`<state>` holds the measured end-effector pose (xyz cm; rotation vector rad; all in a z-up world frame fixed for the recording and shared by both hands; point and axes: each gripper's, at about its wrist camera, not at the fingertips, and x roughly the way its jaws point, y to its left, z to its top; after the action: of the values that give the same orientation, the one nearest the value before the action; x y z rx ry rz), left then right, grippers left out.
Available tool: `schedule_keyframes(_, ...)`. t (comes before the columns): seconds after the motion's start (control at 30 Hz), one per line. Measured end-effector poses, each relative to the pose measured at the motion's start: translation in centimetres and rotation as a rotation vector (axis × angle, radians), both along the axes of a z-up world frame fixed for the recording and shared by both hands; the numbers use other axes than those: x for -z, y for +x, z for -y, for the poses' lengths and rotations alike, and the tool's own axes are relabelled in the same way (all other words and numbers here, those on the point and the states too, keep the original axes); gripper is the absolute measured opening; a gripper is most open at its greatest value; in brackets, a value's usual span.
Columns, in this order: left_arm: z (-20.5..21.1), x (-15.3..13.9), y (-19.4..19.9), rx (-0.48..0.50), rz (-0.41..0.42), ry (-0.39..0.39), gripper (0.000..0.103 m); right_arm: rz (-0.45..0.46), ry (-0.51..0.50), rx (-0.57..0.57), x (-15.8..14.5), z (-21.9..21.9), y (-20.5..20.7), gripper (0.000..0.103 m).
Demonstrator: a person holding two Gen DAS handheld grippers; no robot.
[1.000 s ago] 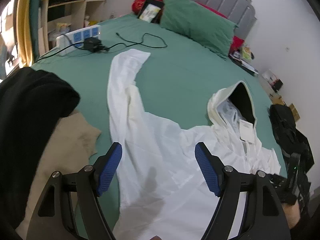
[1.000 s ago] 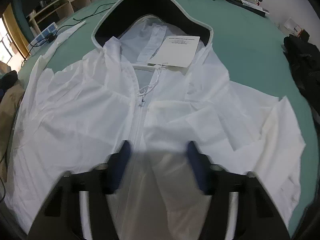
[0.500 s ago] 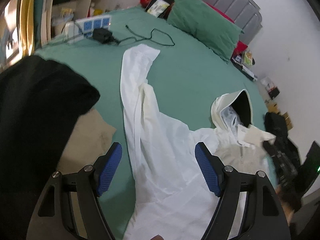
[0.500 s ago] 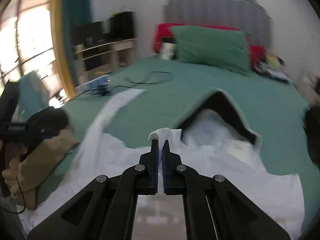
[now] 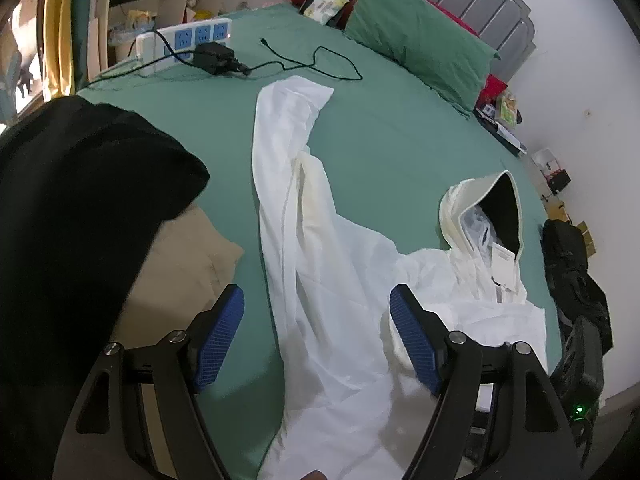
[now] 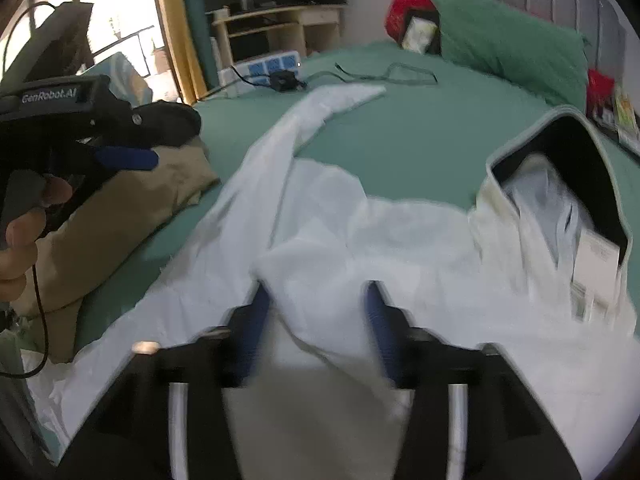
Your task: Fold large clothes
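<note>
White hooded jacket (image 5: 344,280) (thin, limp, slippery) on bed (image 5: 400,140): my jaws gape, right just opening, nothing pinched; I'd pinch the outstretched sleeve (image 5: 288,120) cuff.

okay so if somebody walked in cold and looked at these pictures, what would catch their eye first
Most likely the big white hooded jacket spread across the green bed, one sleeve stretched toward the power strip, the dark-lined hood gaping on the right. Next, the black garment piled on a tan one at the left edge. The right gripper hangs open over the jacket, its jaws having just parted with nothing pinched.
</note>
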<state>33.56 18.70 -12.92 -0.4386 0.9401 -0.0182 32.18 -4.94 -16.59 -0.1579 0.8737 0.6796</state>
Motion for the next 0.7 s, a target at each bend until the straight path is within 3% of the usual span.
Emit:
schedule_keyframes(0.13,-0.2,-0.9,0.1,0.039,0.032,0.064,0.078,-0.047,0.024,0.077,0.2,1.0,0.2,0.064)
schedule_keyframes(0.27,-2.4,-2.5,-0.5,0.017,0.077,0.068,0.078,0.08,0.042,0.156,-3.4,1.1,0.0,0.066)
schedule_keyframes(0.37,-4.1,-3.6,-0.8,0.008,0.107,0.043,0.078,0.135,0.079,0.138,-5.8,-1.0,0.5,0.08)
schedule_keyframes(0.53,-7.6,-4.4,-1.3,-0.056,0.13,0.008,0.078,0.068,0.144,0.062,-5.4,-7.7,3.8,0.08)
schedule_keyframes(0.57,-8.1,-4.2,-1.3,-0.073,0.119,-0.004,0.078,0.047,0.157,0.064,-5.0,-8.5,4.5,0.076)
schedule_keyframes(0.6,-8.7,-3.9,-1.4,-0.086,0.107,-0.014,0.078,0.015,0.175,0.067,-4.2,-9.7,5.4,0.059)
schedule_keyframes(0.67,-9.2,-3.6,-1.4,-0.089,0.095,-0.008,0.078,-0.035,0.176,0.057,-2.7,-11.9,6.6,0.04)
schedule_keyframes(0.7,-9.7,-3.6,-1.5,-0.101,0.091,-0.005,0.078,-0.058,0.164,0.06,-1.9,-13.0,7.0,0.039)
